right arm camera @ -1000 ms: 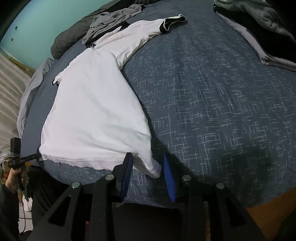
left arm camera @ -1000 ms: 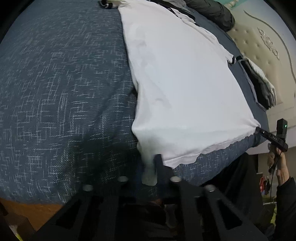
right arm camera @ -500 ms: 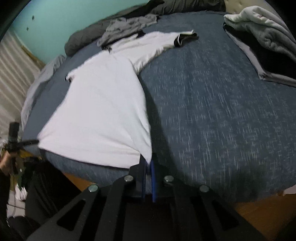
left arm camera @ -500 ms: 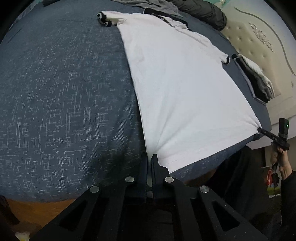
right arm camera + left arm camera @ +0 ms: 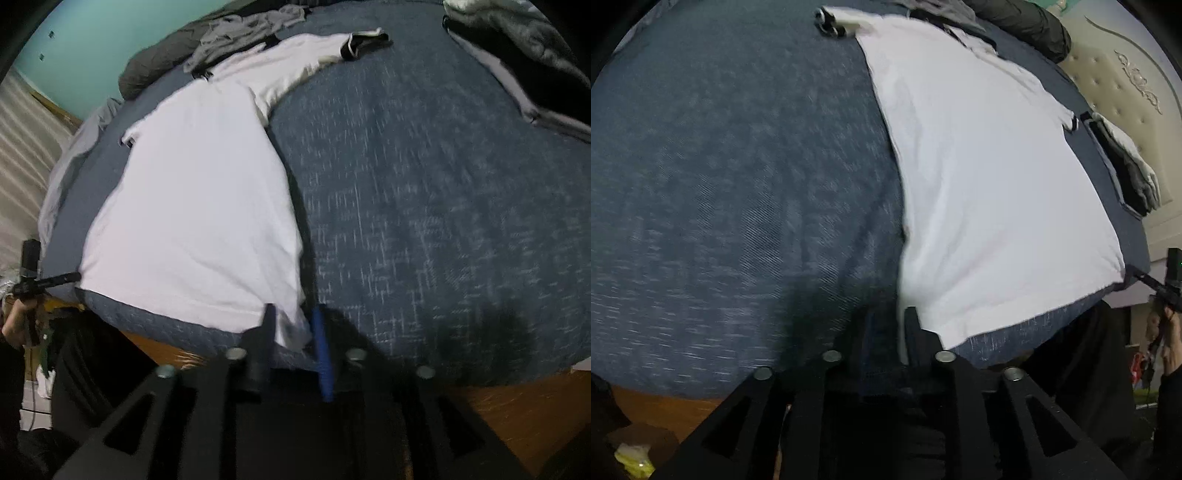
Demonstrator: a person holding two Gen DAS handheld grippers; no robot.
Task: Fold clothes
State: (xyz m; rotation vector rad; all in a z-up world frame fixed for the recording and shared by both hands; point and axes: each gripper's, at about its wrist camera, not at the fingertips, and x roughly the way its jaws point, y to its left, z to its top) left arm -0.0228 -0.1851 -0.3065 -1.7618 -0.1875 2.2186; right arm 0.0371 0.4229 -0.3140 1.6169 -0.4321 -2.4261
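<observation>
A white long-sleeved shirt [image 5: 979,184] lies spread flat on the dark blue bed cover [image 5: 738,184]. Its near hem corners reach the bed's edge. My left gripper [image 5: 888,325] stands over one hem corner; its jaws are opening, and a strip of white cloth hangs loose between them beside the right finger. My right gripper [image 5: 293,325] is at the other hem corner of the shirt [image 5: 199,206]; its jaws are opening too, with the corner lying slack between the black and blue fingers. Each view shows the other gripper [image 5: 1141,277] [image 5: 59,278] at the far hem corner.
Grey and dark clothes [image 5: 236,33] are heaped beyond the collar. A folded grey and white garment [image 5: 1126,158] lies near the cream headboard [image 5: 1126,74]. More bedding [image 5: 517,44] sits at the far right. The wooden bed frame [image 5: 517,406] runs below the cover's edge.
Half a second ago both grippers were shut on the hem corners, with the shirt drawn flat. Now both pairs of jaws have parted and the corners lie slack. The left view has risen slightly.
</observation>
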